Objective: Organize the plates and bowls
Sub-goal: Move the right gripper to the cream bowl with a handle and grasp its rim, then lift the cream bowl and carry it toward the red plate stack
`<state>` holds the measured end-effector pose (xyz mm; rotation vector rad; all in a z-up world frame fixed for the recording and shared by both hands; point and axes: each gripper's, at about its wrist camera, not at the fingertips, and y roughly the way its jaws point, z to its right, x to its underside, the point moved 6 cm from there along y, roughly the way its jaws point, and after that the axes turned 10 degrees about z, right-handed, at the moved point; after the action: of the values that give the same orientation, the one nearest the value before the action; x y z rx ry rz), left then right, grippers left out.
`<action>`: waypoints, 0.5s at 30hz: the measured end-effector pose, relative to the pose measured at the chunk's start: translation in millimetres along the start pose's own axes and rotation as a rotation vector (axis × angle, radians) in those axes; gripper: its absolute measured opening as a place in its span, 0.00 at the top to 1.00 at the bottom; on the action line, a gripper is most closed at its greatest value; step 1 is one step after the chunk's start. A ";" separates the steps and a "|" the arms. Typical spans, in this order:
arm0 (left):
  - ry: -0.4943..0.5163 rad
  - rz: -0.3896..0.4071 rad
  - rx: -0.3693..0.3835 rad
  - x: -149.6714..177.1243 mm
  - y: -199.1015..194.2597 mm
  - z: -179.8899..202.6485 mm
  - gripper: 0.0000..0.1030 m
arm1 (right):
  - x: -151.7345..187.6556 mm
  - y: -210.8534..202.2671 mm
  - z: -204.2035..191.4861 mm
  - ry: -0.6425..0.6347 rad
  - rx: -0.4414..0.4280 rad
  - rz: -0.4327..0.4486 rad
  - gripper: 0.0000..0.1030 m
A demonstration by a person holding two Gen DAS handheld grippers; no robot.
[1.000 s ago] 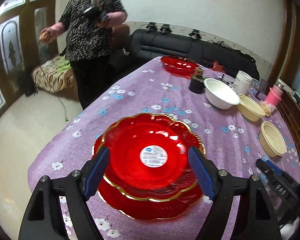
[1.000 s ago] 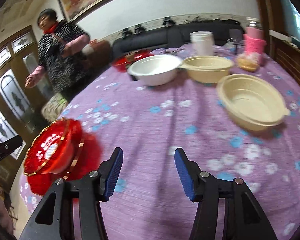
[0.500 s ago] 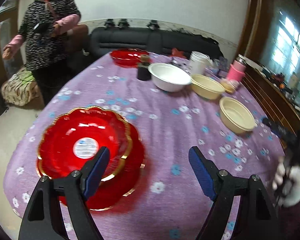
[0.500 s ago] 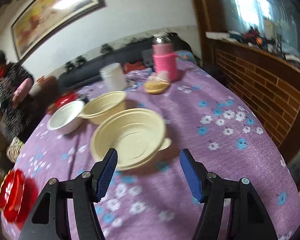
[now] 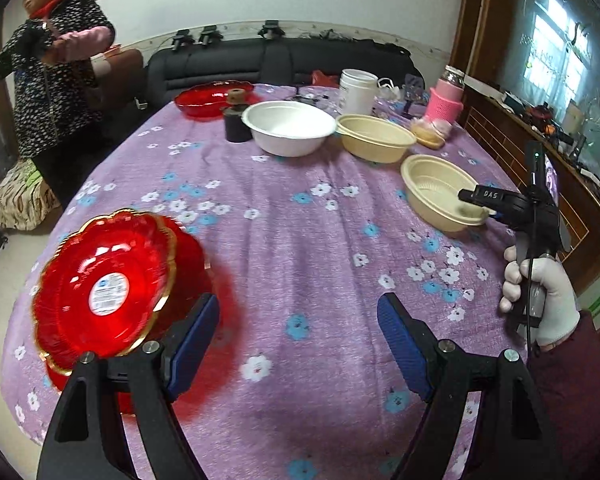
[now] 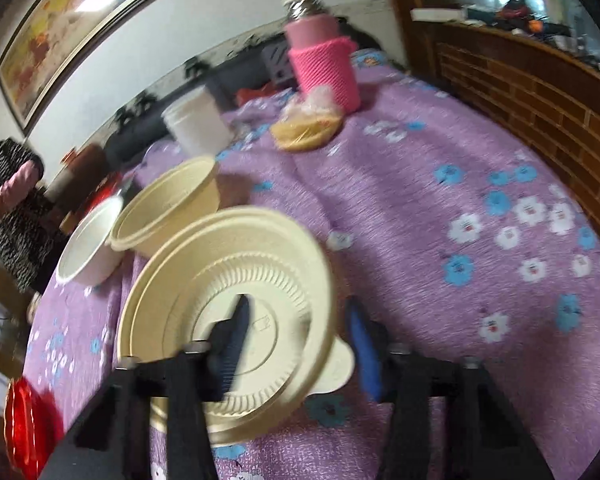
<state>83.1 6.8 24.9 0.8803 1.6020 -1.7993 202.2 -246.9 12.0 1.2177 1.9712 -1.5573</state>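
Purple floral bench (image 5: pixel 300 240): right gripper (image 6: pixel 296 344) fingers closing astride the cream bowl (image 6: pixel 228 312) rim at 6 o'clock, likely for stacking. Left gripper (image 5: pixel 298 344) spread, empty; red plates (image 5: pixel 104 284) at 9 o'clock.

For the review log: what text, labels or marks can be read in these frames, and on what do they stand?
"DAS": on the right gripper, on the black finger over the cream bowl.
Round white sticker on the top red plate: print too small to read.
Embossed mark in the cream bowl's base, right wrist view: too blurred to read.
Nothing else legible.
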 end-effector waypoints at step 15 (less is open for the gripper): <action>-0.089 -0.107 0.060 -25.1 74.2 28.7 0.22 | 42.6 -4.0 -59.5 -0.044 -0.406 -0.289 0.79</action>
<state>153.3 -31.0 0.6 0.7426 1.5722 -1.9419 188.4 -175.3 4.0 0.7571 2.3639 -1.1984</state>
